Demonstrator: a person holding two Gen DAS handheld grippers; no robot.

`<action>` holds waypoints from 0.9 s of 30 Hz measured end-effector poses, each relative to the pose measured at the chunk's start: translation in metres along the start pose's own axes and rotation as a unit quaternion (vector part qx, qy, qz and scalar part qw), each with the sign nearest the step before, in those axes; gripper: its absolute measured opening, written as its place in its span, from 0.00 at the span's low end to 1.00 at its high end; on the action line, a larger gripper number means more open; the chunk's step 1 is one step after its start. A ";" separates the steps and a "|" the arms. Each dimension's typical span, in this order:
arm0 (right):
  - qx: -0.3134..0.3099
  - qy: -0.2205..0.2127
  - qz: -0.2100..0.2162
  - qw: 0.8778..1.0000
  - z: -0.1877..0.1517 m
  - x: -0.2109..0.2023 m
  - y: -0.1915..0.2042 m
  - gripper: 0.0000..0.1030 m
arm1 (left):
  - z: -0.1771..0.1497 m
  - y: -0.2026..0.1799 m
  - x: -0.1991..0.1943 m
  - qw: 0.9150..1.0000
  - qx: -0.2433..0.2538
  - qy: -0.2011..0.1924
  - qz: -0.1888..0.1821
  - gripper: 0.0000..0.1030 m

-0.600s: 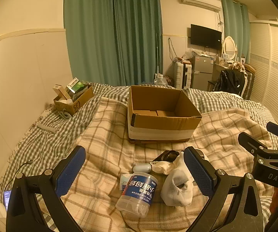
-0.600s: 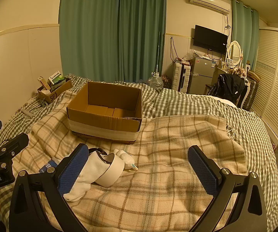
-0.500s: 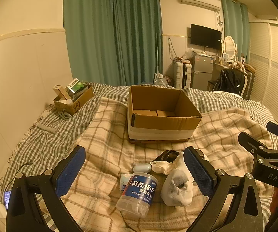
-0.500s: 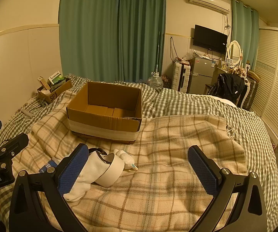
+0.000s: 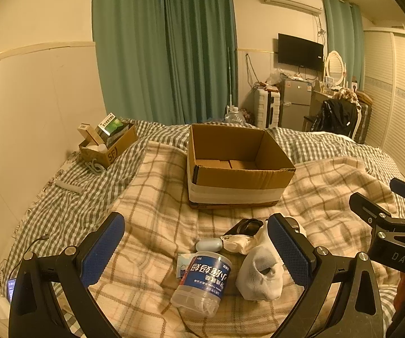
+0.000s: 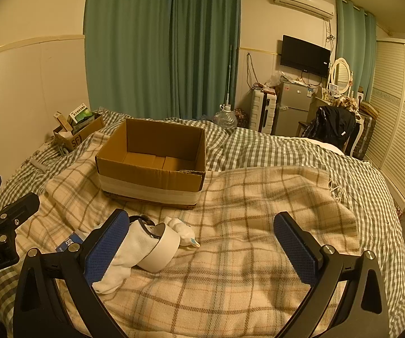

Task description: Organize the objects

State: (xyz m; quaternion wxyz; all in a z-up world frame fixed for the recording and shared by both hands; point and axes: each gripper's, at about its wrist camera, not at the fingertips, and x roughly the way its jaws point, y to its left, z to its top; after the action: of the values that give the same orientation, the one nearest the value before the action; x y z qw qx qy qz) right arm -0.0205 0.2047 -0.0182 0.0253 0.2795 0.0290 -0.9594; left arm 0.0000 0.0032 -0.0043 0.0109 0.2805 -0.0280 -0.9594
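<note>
On the plaid blanket [image 5: 157, 197] a small heap of loose items lies in front of an open, empty cardboard box [image 5: 236, 166], brown with a white band round its base. Left to right in the left wrist view: a clear plastic bottle [image 5: 202, 278] with a blue label lies on its side over a small packet; a pale oval case [image 5: 208, 244] sits just behind it; a crumpled white sock [image 5: 258, 276] lies beside the bottle, touching it or nearly so. The left gripper [image 5: 196, 250] hangs above this heap, jaws spread wide and released, the bottle between the fingers but ungrasped. In the right wrist view a roll of white tape [image 6: 161, 246] rests against the sock. The right gripper [image 6: 202, 249] is likewise fully released, holding nothing; the heap lies at its left finger, bare blanket between the jaws.
</note>
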 end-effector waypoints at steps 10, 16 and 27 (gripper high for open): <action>0.005 0.002 0.001 1.000 0.000 0.001 -0.001 1.00 | 0.000 0.001 0.001 1.000 0.002 0.000 0.000 1.00; 0.006 0.005 0.008 1.000 0.001 0.001 0.000 1.00 | 0.000 0.002 0.000 1.000 0.001 -0.001 0.001 1.00; -0.003 -0.002 0.004 1.000 0.003 -0.011 0.005 1.00 | -0.003 0.017 -0.001 1.000 0.005 0.015 0.000 1.00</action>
State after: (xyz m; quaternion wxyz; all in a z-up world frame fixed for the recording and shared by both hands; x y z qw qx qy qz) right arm -0.0128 0.1997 -0.0101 0.0299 0.2776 0.0309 -0.9597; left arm 0.0027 -0.0135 -0.0054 0.0098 0.2949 -0.0330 -0.9549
